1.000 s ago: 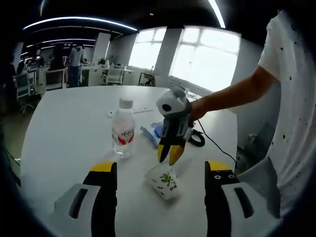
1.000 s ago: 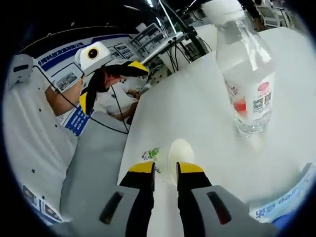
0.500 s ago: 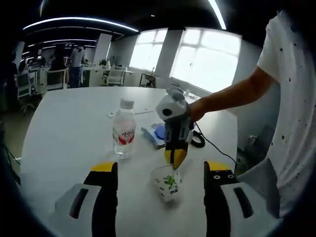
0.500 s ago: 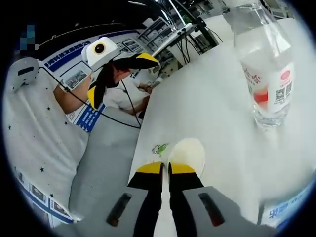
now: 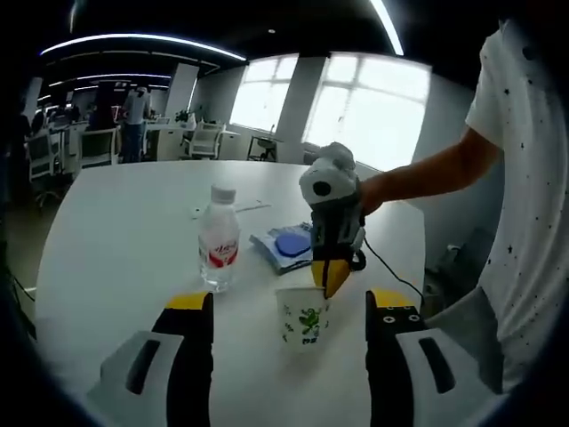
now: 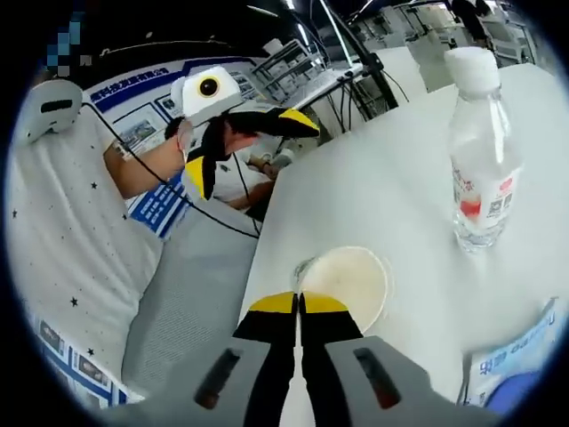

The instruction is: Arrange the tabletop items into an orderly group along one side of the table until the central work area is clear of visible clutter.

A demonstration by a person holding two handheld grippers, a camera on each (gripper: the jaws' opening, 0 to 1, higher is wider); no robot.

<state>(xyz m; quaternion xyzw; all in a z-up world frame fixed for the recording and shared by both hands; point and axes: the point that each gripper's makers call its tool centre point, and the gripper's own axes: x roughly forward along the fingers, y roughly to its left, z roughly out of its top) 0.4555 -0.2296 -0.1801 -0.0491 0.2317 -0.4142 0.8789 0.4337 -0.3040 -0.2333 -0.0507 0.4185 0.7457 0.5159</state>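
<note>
Daylight pours through the tall windows (image 5: 356, 111) at the far side of the left gripper view — they are blown out to near white, with no detail behind the glass. Ceiling light strips (image 5: 142, 40) add thin bright arcs, bent by the fisheye. The white surface (image 5: 116, 231) is evenly lit and throws only soft, faint shadows under the things on it. In the right gripper view the surface (image 6: 373, 205) glares pale, and the water bottle (image 6: 480, 169) is slightly soft — straight lines bow strongly toward the edges.
</note>
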